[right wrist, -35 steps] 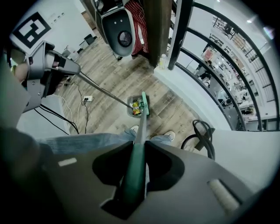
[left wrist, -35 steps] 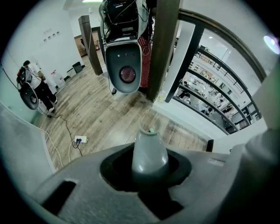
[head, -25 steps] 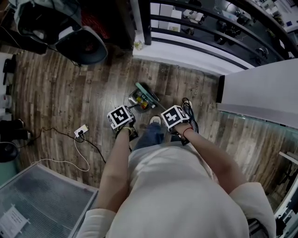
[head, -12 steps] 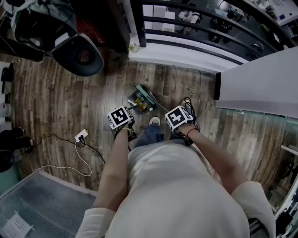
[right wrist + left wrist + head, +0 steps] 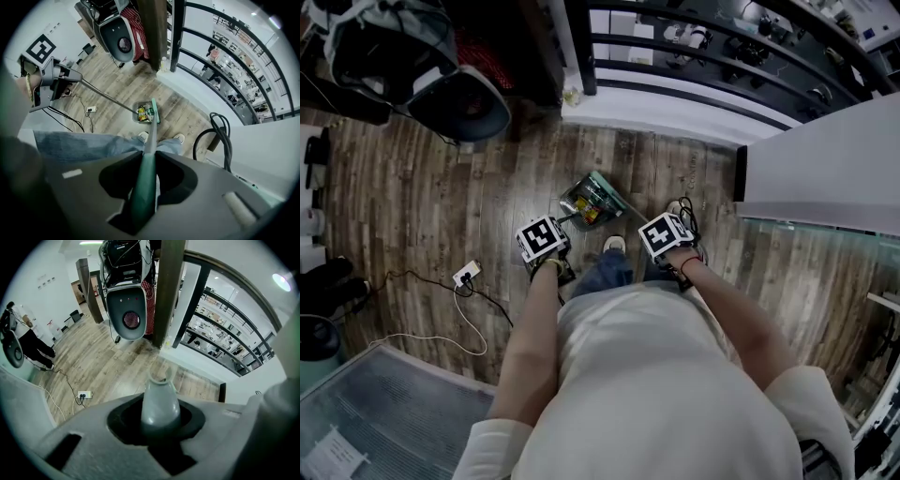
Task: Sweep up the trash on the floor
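- Yellow + mixed-colour trash point(image 5: 587, 212) sits inside dustpan point(image 5: 579, 195), on wood floor point(image 5: 412, 197), ahead of both tools and between them.
- Dustpan is see-through/grey. Green broom head point(image 5: 606, 187) lies along its far-right edge, touching or just beside it; can't tell which.
- Right tool point(image 5: 143, 197): jaws closed narrow on green broom handle point(image 5: 151, 140), which runs fwd from the jaws down to the broom head by the pan.
- Left tool point(image 5: 159, 427): jaws clamped on grey grip of dustpan handle point(image 5: 160, 394), grip end poking up past the jaws. In right gripper view a thin metal rod goes from this tool down to the pan.
- Person's white shoes point(image 5: 143, 136) are on the floor just short of the pan, under the right tool's line. Jeans leg is nearer still.
- Black cable loop point(image 5: 220, 136) is to the right of right tool.
- White power strip point(image 5: 465, 273) w/ cords is on the floor, left of left tool, well apart from the pan.
- Dark rounded machine point(image 5: 461, 105) is far ahead-left of left tool. Black railing point(image 5: 694, 52) is ahead-right, beyond the pan.
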{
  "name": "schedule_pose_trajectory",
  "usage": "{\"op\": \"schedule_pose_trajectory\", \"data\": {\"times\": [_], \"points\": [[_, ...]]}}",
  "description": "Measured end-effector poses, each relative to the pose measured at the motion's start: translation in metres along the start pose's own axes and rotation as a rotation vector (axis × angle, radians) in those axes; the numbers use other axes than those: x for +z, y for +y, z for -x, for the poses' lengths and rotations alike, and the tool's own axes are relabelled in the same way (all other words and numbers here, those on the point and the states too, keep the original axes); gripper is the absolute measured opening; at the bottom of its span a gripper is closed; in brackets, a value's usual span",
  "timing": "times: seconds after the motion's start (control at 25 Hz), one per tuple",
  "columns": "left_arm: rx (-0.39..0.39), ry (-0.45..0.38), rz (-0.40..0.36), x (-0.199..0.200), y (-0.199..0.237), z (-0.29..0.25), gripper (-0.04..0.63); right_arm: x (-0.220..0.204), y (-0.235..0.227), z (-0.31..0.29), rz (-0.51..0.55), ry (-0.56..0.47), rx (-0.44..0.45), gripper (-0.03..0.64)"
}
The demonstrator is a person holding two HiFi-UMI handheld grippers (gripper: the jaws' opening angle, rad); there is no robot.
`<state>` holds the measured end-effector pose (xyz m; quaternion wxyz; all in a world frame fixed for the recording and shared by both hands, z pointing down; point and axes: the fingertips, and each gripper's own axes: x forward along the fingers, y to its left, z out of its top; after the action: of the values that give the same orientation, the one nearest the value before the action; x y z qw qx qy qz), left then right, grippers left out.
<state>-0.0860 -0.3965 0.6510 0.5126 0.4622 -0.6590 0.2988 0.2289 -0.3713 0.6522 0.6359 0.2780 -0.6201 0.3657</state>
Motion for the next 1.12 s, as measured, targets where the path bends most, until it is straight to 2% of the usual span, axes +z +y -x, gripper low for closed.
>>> {"op": "schedule_pose_trajectory", "data": {"times": [0.36, 0.76, 1.12], "points": [[0.005, -0.001, -0.001, 0.003, 0.007, 0.003, 0.094, 0.004, -0.01, -0.008, 0.007, -0.015, -0.065, 0.098], [0.0, -0.002, -0.002, 0.003, 0.008, 0.004, 0.094, 0.001, -0.017, -0.005, -0.011, -0.039, -0.087, 0.098], [-0.005, -0.001, -0.015, 0.002, 0.01, 0.002, 0.094, -0.009, -0.021, 0.001, -0.138, -0.065, -0.052, 0.098]]}}
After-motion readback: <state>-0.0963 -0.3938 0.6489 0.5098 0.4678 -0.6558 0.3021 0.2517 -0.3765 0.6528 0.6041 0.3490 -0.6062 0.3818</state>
